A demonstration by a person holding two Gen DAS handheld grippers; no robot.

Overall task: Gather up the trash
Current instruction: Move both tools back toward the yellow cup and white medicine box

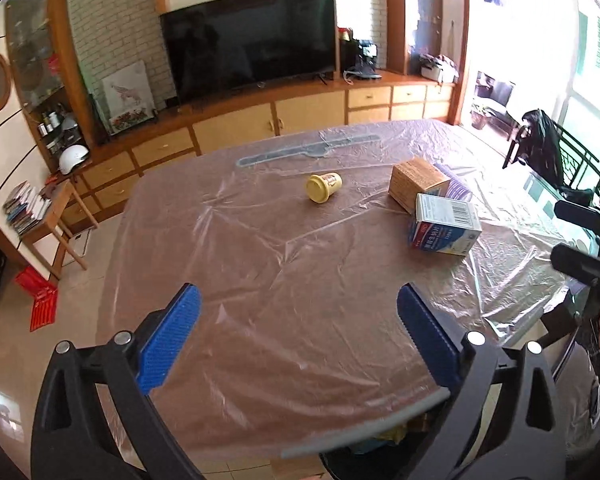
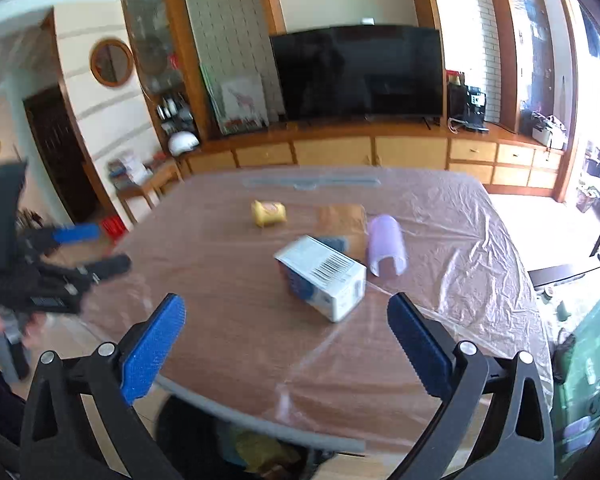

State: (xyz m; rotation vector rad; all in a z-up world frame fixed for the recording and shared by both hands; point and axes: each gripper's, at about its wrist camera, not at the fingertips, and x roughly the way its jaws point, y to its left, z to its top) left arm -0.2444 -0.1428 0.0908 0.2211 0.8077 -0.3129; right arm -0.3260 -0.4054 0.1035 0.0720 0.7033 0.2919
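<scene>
Two grippers, the left gripper (image 1: 298, 334) and the right gripper (image 2: 286, 344), are seen above the near edge of the worktop (image 1: 260, 264), jaws spread wide with nothing between them. A dark bin (image 2: 204, 440) with yellowish scraps is glimpsed below that edge. Farther on, a white-and-blue box (image 1: 444, 224) lies against a brown box (image 1: 418, 184), a lilac cup (image 2: 384, 246) beside them, a yellow cup (image 1: 324, 187) tipped over beyond.

Far ahead of the tongs, a dark television (image 1: 250, 42) is sitting on a long wooden sideboard (image 1: 236, 128) against a white brick wall (image 1: 112, 28). Daylight is pouring through the windows (image 1: 596, 60) to the right. Left, a round mirror (image 2: 111, 63) is hanging; pale tiled floor (image 1: 28, 360) is showing below.
</scene>
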